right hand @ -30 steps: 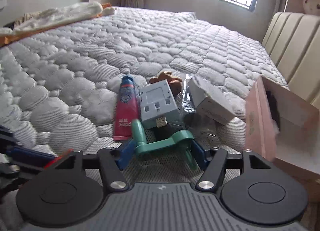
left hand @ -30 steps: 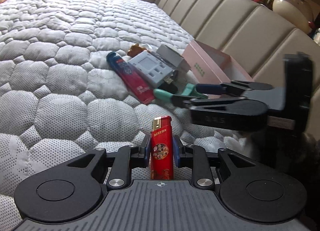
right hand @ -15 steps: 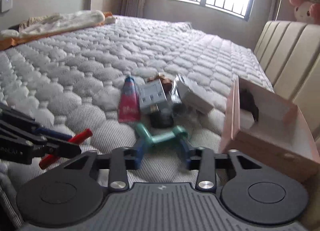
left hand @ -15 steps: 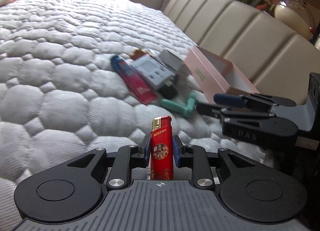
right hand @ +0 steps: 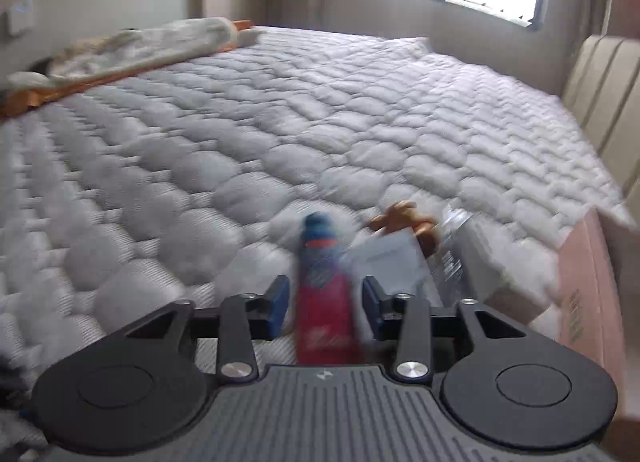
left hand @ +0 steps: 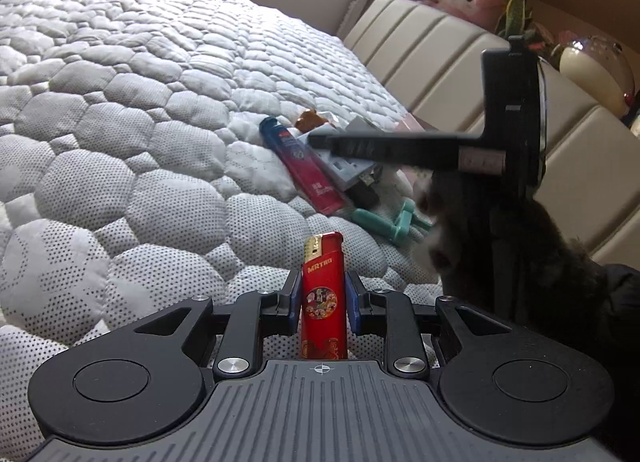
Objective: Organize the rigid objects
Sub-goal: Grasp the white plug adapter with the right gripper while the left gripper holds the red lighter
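Left gripper (left hand: 323, 304) fingers clamped on upright red plastic lighter (left hand: 322, 298); right gripper (right hand: 325, 306) fingers closing either side of red-and-blue tube (right hand: 325, 294), untouched, on quilted grey mattress (right hand: 240, 149).

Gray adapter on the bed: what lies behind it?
Behind the gray adapter, a small brown toy and a gray box peek out. The right gripper's arm covers most of them.
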`<state>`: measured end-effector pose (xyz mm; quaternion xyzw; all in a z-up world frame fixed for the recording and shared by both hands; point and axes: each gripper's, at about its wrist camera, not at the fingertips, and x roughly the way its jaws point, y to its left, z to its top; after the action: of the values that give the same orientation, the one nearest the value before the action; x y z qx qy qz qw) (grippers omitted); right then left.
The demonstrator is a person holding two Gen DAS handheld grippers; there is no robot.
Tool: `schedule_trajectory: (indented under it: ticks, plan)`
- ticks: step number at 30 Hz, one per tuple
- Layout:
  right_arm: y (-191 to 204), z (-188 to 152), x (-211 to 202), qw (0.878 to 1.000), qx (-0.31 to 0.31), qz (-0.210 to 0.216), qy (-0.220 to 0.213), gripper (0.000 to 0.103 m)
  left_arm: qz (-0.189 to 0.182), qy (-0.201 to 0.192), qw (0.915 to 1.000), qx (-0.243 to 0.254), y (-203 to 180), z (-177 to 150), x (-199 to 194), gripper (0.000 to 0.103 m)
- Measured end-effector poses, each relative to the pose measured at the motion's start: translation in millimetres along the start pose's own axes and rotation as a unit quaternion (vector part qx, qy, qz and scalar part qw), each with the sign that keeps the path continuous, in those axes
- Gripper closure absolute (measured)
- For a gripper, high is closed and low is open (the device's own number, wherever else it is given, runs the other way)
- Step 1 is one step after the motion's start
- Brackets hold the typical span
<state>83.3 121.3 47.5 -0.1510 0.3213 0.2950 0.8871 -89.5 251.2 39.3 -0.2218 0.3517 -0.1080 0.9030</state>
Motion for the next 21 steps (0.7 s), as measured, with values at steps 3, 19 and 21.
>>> schedule_trajectory:
  ticks: [3, 19, 21]
  plan:
    - [-12.8, 7.8, -5.4, 1.000, 0.009, -0.007, -0.029, 0.065, -0.007, 0.002, 1.0000, -0.001, 5.8, 0.4, -0.6, 0.077]
    - [-13.3, -7.9, 17.1, 0.995, -0.086, -0.036, 0.027, 0.054, -0.027, 0.023, 0.9994, -0.002, 1.7, -3.3, 14.5, 0.077]
    - [-11.3, -8.9, 9.8, 0.995, -0.085, -0.034, 0.030, 0.055, -0.024, 0.025, 0.9994, 0.000, -1.5, -4.3, 14.2, 0.077]
